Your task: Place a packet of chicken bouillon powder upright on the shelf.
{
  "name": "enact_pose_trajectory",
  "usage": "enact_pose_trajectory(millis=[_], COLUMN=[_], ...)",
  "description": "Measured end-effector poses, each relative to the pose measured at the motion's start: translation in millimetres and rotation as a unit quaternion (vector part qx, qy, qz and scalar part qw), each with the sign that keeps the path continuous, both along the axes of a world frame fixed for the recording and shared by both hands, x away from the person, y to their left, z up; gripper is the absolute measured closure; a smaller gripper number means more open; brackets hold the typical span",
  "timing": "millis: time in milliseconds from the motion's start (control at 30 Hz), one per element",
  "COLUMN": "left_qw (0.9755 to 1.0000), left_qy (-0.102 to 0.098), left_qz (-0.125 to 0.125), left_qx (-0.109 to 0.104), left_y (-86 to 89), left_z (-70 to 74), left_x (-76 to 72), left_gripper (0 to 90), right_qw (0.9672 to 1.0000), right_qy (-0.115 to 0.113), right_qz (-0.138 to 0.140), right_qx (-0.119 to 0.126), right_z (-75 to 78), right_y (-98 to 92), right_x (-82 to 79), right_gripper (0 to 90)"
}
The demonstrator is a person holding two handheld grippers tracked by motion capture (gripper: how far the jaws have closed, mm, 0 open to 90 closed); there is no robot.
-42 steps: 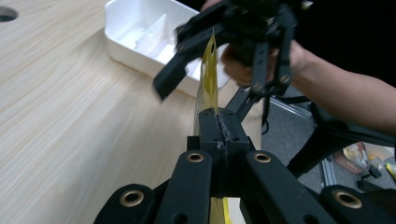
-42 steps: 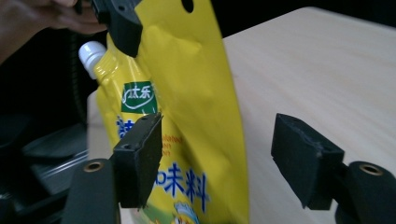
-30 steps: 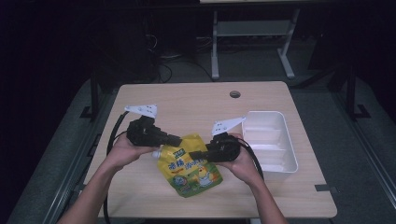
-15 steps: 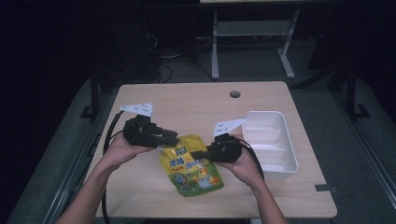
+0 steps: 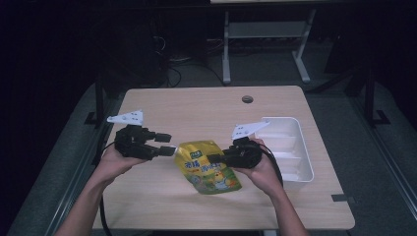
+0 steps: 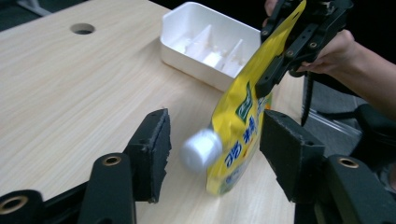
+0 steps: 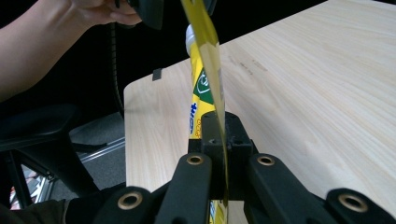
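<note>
Yellow pouch sits just left of the white tray, near the front middle of the surface, held up off the wood rather than lying flat. Long axis in the high view runs from upper left to lower right: the narrower top end toward the left gripper, the wider base toward the front edge of the surface. In the left gripper view the white screw cap points straight at that gripper's camera, blurred.

Appearance: glossy yellow foil pouch, green badge near the top, blue lettering across the middle, a cartoon picture lower down; text too small to read. Seen edge-on in the right gripper view it is a thin flat sheet, with the cap at the far end.

Right gripper: jaws closed tight on the pouch's side edge, the foil pinched between the pads. It lies between pouch and tray, just left of the tray's near corner.

Left gripper: jaws have just been opening and stand fairly wide. The cap and top of the pouch lie between the pads without touching either. This gripper is well left of the tray, just beyond the pouch's top corner.
</note>
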State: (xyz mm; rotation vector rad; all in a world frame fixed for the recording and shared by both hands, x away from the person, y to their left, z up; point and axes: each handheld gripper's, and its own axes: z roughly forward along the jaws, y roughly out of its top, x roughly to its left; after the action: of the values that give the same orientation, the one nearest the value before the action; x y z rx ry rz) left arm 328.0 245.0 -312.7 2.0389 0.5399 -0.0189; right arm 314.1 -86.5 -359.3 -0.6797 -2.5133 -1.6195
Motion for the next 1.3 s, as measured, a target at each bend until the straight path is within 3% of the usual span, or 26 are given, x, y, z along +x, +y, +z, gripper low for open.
enact_pose_trajectory(millis=[133, 333, 600, 800, 867, 1067, 1300], left_qw=[0.9998, 0.9994, 0.9988, 0.9985, 0.9984, 0.9979, 0.9969], left_qy=[-0.005, -0.018, -0.030, -0.028, -0.021, -0.020, -0.033], left_qz=[0.018, 0.028, 0.038, 0.047, 0.048, 0.053, 0.059], left_qx=[-0.011, 0.003, 0.008, 0.009, 0.022, 0.030, 0.041], left_y=[12.4, 20.7, 28.8, 32.9, 33.1, 34.1, 35.5], left_z=[-3.4, -13.8, -30.8, -54.7, -71.4, -95.7, -104.3], left_x=[-5.0, -18.3, -27.8, -35.3, -37.3, -42.1, -46.4], left_gripper=[39.3, 34.4, 29.2, 27.0, 26.9, 26.4, 25.3], right_qw=[0.9999, 0.9997, 0.9993, 0.9984, 0.9974, 0.9957, 0.9930], right_qy=[-0.002, -0.008, -0.013, -0.023, -0.027, -0.035, -0.043], right_qz=[-0.008, -0.023, -0.035, -0.053, -0.066, -0.086, -0.109], right_qx=[-0.005, -0.009, -0.008, -0.001, 0.007, 0.010, 0.007], right_z=[2.6, 7.6, 15.2, 30.4, 37.5, 48.4, 57.4], right_y=[-2.1, -5.3, -9.2, -19.8, -28.5, -46.3, -66.7], right_x=[1.1, 4.4, 10.0, 16.6, 20.1, 24.7, 29.7], right_gripper=[89.5, 89.4, 89.4, 89.4, 89.3, 89.3, 89.3])
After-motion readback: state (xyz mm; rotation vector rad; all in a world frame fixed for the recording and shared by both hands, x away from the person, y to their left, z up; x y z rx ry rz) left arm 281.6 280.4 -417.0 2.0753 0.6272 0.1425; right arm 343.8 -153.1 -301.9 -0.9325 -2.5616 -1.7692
